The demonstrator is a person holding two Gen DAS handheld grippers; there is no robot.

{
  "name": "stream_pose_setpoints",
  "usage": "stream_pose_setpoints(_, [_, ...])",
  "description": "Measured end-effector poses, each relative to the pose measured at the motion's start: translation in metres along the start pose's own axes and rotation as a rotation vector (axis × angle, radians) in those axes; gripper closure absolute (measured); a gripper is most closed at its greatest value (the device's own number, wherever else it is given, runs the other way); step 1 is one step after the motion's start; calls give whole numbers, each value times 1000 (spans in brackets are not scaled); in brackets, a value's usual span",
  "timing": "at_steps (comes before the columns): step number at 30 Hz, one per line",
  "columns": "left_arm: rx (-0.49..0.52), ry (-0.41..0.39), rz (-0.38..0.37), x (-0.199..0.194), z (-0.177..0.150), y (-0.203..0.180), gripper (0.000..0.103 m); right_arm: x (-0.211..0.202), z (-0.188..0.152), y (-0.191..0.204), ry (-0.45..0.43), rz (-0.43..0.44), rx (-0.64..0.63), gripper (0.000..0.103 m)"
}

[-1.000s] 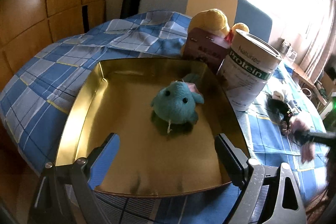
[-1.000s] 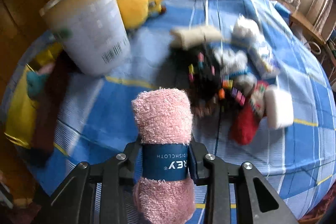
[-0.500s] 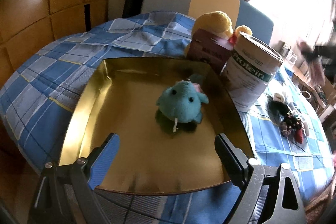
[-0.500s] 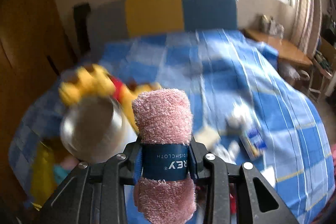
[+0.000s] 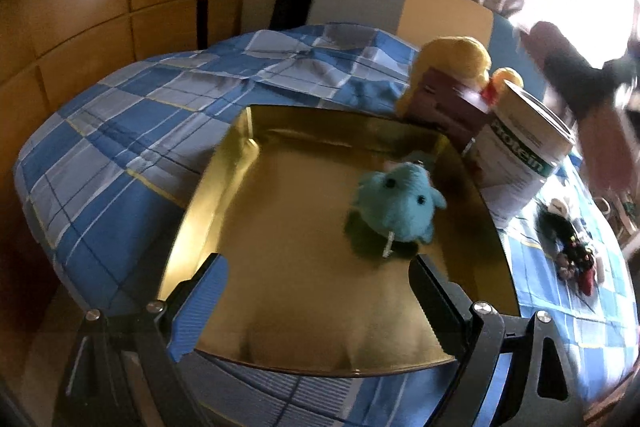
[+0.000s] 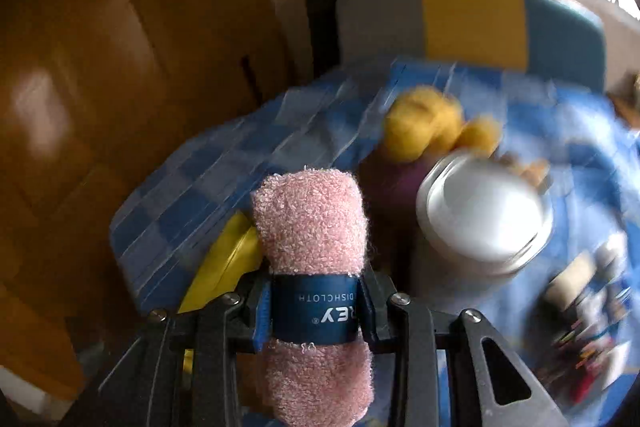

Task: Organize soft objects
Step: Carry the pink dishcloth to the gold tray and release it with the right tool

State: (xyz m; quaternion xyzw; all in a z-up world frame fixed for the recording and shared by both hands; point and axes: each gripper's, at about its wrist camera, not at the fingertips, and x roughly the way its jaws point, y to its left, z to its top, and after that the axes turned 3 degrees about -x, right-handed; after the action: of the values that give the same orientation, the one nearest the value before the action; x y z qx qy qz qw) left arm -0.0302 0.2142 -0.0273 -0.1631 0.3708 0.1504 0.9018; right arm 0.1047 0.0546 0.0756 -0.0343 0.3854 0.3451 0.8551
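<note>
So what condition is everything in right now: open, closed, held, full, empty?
Left gripper: jaws open, nothing between them.
Right gripper: jaws shut on pink dishcloth.
Pink dishcloth: rolled, banded, held off the bed.
Gold tray: holds only the teal plush.
Teal plush: sitting in tray.
Protein can: upright, lid closed.

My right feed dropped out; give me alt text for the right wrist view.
The right tongs are clamped on a rolled pink terry dishcloth with a navy paper band. Beyond it, blurred, lie a blue checked bedspread, a white round tin and a yellow plush toy.
</note>
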Motion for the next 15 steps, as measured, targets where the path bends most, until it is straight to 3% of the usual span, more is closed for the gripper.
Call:
stream_pose_setpoints(10, [-31, -6, 23, 0, 0, 16, 11, 93, -67, -2, 220, -32, 126, 66])
stream_pose_setpoints(15, [-26, 0, 19, 2, -1, 14, 11, 95, -85, -5, 244, -87, 117, 64])
